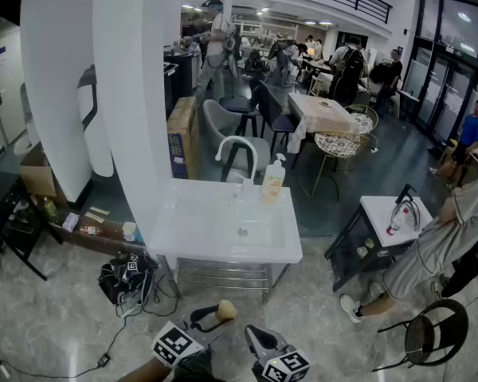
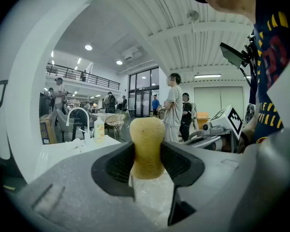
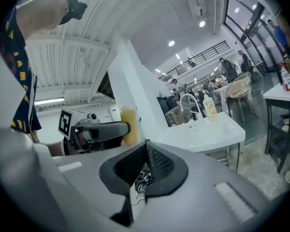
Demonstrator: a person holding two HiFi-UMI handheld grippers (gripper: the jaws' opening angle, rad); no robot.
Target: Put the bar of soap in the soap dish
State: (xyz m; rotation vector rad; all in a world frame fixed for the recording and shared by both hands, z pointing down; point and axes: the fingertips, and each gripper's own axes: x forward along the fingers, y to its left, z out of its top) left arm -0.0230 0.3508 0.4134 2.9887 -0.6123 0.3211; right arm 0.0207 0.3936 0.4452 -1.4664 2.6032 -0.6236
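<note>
Ahead of us stands the white washstand [image 1: 223,249], the biggest thing near us. Low in the head view we hold both claws out, well short of it. Our left claw [image 2: 147,161] pinches the bar of soap [image 2: 147,144] between its pads, and our right claw [image 3: 146,153] is pressed together on nothing. A curved tap [image 1: 237,151] rises at the washstand's back rim, with a pump bottle [image 1: 273,180] just beside it. The yellowish soap stands upright in the air, apart from the washstand.

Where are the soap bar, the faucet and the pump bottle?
soap bar [image 2: 146,146], left gripper view, middle of the bar.
faucet [image 1: 237,138], head view, top of its arch.
pump bottle [image 1: 273,184], head view, its body.
</note>
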